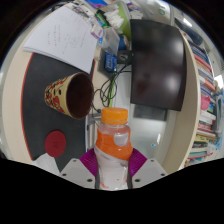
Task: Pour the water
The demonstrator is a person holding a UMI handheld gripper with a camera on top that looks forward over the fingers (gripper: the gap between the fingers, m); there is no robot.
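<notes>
Grey desk (40,120) beneath level claw (113,165), clamped on upright bottle (113,150) (paper cup (68,95) beyond).

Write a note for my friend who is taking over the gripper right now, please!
Gripper: shut on the bottle, which has an orange cap and stands upright between the pink pads.
Paper cup: beyond the fingers, off to one side, on the dark mat. I cannot tell if it holds water.
Done: bottle grasped.
Left: bring the bottle over the cup and tip it to pour. The cap looks still on, so check that first.
</notes>
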